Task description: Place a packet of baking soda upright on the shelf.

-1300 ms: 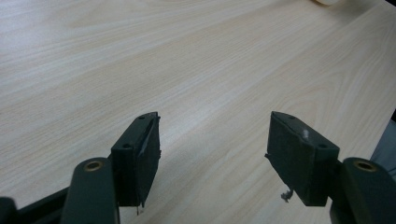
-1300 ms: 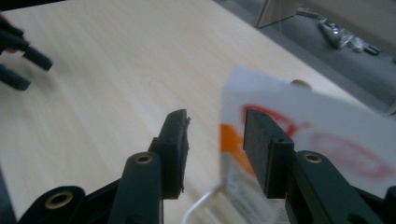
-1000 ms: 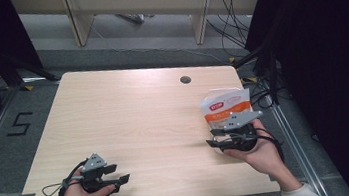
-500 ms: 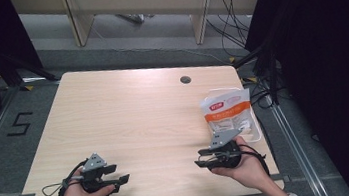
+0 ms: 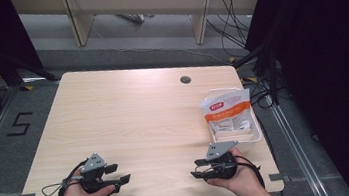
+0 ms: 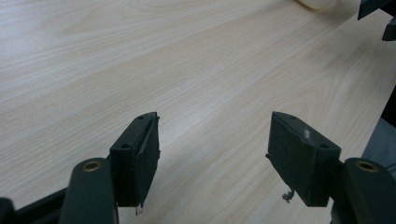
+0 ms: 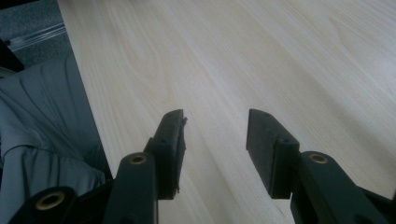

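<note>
Pouch (image 5: 228, 113) lies in white tray (image 5: 257, 135) at table (image 5: 129, 113) right edge, beyond right gripper (image 5: 195, 169) | right jaws apart, just opening, empty | left gripper (image 5: 123, 173) open, empty, near front edge

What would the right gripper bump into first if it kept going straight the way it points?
Probably the left gripper. The right gripper points leftward over bare table, open with nothing between its jaws; depth is uncertain.
</note>
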